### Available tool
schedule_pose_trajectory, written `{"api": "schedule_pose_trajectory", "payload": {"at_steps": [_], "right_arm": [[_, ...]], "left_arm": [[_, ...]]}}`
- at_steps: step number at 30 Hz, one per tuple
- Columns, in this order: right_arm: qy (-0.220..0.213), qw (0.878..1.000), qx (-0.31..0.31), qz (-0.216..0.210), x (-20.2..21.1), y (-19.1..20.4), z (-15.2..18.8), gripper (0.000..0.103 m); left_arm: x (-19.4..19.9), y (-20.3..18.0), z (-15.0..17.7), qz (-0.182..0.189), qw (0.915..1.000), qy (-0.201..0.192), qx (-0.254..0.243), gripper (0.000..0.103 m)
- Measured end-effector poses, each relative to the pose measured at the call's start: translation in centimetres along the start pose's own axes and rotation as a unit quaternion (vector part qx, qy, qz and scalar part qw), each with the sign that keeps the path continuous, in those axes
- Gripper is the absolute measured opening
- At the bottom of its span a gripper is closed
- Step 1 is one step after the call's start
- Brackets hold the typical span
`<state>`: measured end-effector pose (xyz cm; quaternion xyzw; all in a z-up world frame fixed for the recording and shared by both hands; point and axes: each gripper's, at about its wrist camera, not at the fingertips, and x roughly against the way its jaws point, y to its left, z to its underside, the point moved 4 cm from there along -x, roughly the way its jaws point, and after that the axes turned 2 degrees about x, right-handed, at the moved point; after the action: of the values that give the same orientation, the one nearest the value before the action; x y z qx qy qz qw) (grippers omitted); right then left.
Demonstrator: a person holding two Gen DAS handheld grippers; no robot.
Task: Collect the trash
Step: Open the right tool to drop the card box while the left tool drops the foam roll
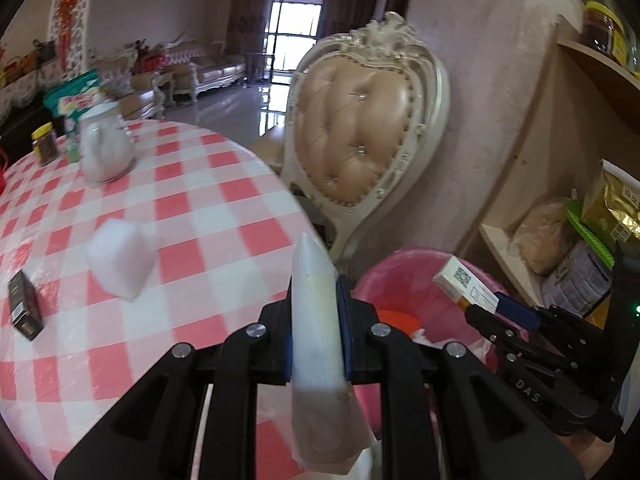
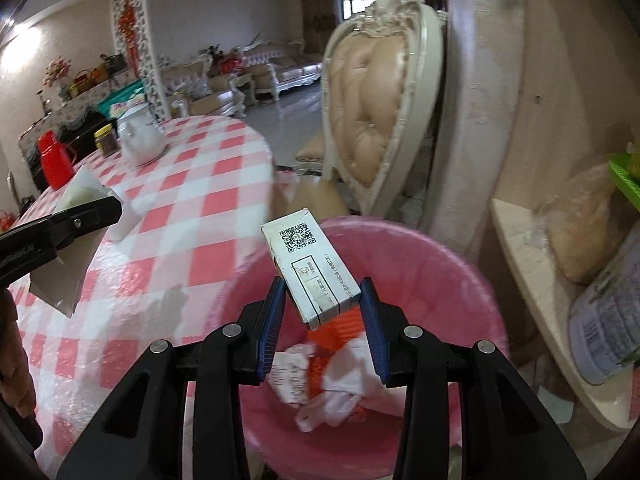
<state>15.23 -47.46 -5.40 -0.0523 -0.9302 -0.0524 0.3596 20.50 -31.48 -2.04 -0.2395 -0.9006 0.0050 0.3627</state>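
Right gripper (image 2: 320, 308) clamps a white carton (image 2: 310, 266) directly above the pink trash bin (image 2: 460, 280), which contains crumpled paper (image 2: 320, 384). Left gripper (image 1: 316, 320) grips a white wrapper (image 1: 316, 340) over the checkered table (image 1: 180, 208) edge, beside the bin.

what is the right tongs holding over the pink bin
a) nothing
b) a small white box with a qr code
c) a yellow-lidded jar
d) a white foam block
b: in the right wrist view the right tongs clamp a small white box with a QR code between their blue pads, directly above the pink bin that already holds crumpled trash.
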Motion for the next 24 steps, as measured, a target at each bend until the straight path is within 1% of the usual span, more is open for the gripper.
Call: {"api": "schedule_pose_trajectory", "payload": {"at_steps": [4,10,18,20,21,22,24], "right_arm": [[-0.003,1.0,-0.01,0.014,0.1,-1.9,0.0,0.038],[-0.004,0.999,-0.021,0.028,0.0,-3.6,0.2,0.038],[-0.006,0.999,-0.031,0.034,-0.2,-5.0,0.1,0.037],[-0.006,0.999,-0.033,0.035,-0.2,-5.3,0.1,0.037],[-0.006,0.999,-0.033,0.036,-0.1,-5.4,0.1,0.037],[-0.006,0.999,-0.035,0.036,-0.1,-5.5,0.1,0.037],[-0.006,0.999,-0.037,0.04,0.0,-5.7,0.2,0.038]], "left_arm": [[-0.8,-2.2,-0.3,0.014,0.9998,0.002,-0.012,0.017],[-2.3,-5.0,0.0,0.033,0.999,0.013,-0.027,0.017],[-3.8,-7.2,0.5,0.053,0.9975,0.031,-0.035,0.017],[-4.1,-7.6,0.6,0.061,0.997,0.033,-0.034,0.02],[-4.3,-7.8,0.6,0.065,0.9968,0.035,-0.03,0.027],[-4.4,-7.8,0.6,0.068,0.9966,0.037,-0.029,0.031],[-4.6,-8.0,0.6,0.067,0.9965,0.039,-0.031,0.032]]}}
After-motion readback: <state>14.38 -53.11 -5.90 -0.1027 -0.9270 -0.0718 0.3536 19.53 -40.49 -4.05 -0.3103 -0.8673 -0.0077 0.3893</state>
